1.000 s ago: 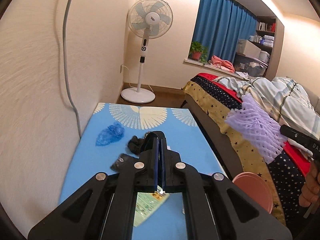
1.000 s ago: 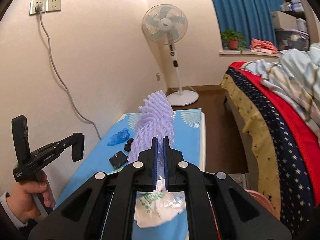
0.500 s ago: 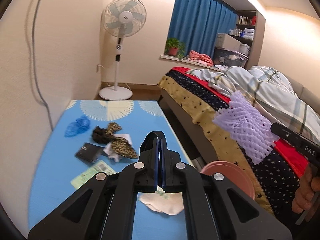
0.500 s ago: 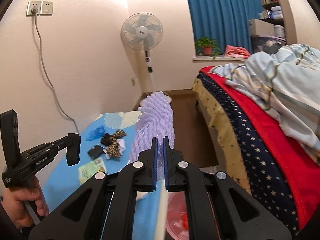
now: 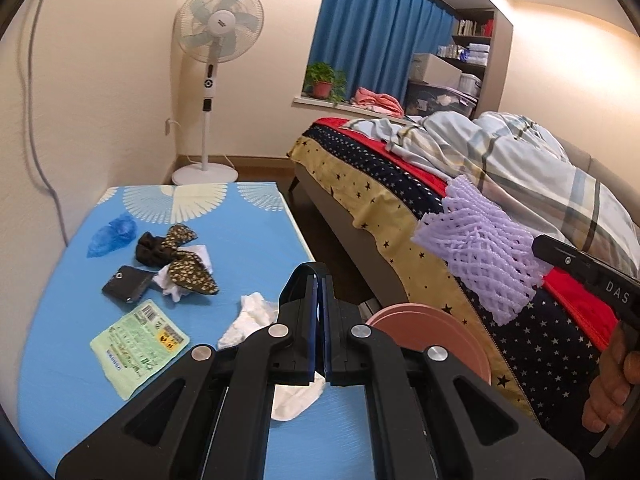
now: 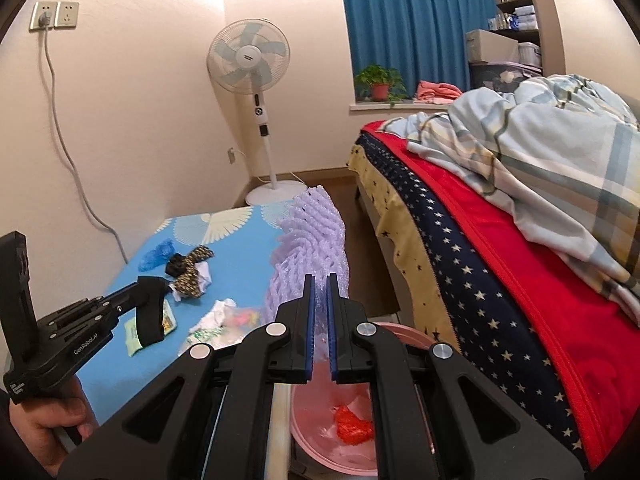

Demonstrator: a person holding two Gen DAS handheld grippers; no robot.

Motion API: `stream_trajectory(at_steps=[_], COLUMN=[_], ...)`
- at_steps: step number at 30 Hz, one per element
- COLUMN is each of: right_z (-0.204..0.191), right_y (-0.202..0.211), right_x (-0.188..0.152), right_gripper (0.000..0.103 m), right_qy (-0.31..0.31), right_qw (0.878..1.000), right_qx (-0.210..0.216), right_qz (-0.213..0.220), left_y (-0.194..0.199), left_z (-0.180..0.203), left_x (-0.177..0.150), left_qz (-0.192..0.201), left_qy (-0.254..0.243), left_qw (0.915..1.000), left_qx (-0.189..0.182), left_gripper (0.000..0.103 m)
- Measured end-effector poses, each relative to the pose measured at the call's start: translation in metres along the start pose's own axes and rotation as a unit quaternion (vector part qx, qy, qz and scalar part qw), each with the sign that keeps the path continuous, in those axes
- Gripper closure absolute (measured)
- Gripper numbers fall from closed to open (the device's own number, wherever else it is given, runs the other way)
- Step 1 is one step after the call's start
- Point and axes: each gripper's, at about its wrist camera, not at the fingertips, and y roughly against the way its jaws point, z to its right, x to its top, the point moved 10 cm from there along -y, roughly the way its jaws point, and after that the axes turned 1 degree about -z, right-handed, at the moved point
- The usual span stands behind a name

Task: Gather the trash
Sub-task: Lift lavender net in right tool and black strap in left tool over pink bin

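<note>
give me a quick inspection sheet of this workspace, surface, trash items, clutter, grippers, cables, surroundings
surface: low table with a blue patterned cover, beside the bed.
job's things: purple foam net held above the pink bin, which already holds something orange. On the table: green packet, white tissue, blue plastic wad.
clutter: dark patterned cloth and a small black pouch on the table.
grippers: right gripper shut on the foam net; left gripper shut, holding nothing, above the table edge.
cables: grey cable hangs from a wall socket.
surroundings: standing fan, bed with rumpled blanket, blue curtain, potted plant.
</note>
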Motion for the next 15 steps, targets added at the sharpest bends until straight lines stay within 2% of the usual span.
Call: stream_trajectory(at_steps=[15], right_z=[0.038], right_y=[-0.015], right_x=[-0.018], right_gripper=[0.097], right_qy=[-0.023], right_qw=[0.998], right_qx=[-0.046], right_qz=[-0.027], left_y=[-0.036], left_z=[0.051], left_x=[-0.011], left_qz=[-0.019], left_qy=[-0.029], left_qw=[0.9983], left_qx=[-0.046], left_gripper=[0.101])
